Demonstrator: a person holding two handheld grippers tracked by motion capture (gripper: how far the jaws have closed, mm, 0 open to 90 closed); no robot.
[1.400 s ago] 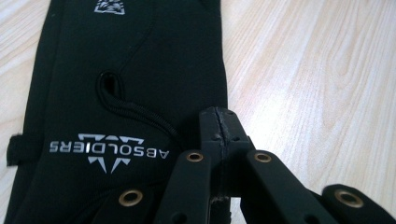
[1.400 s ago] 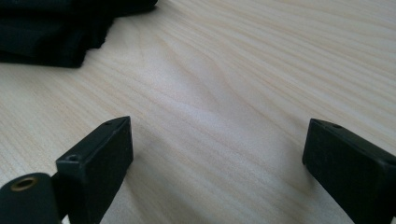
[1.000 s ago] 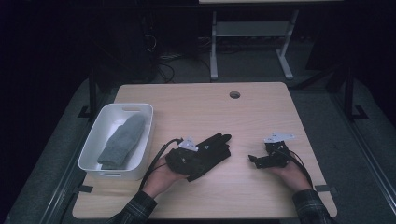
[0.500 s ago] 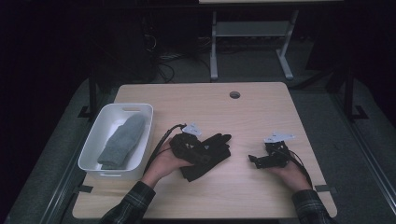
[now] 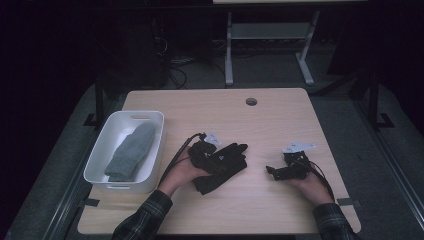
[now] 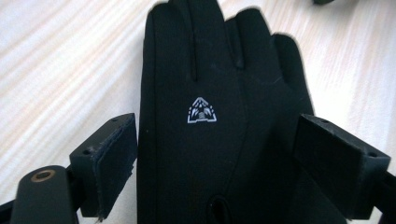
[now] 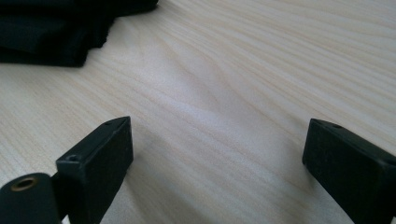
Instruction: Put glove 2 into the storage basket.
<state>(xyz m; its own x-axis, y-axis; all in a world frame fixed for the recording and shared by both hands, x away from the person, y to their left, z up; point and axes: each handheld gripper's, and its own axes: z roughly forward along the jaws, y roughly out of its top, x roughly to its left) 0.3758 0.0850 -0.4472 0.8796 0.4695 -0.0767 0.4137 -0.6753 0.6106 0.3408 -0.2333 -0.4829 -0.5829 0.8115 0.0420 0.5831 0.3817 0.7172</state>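
Left gripper view | you are straddling the black glove (image 6: 219, 121) near the table's (image 5: 280, 125) front edge, left gripper (image 6: 217, 161) just opened wide, holding nothing | risk: closing could bunch only the top layer.

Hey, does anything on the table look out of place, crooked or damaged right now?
Nothing looks damaged or spilled. The black gloves lie in a loose, slightly skewed stack on the table, between the open jaws of the left gripper, which have just been opening. The grey sock lies diagonally in the white bin.

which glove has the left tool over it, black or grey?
The black glove, flat on the table between the left tool's open jaws. The grey one lies in the white bin.
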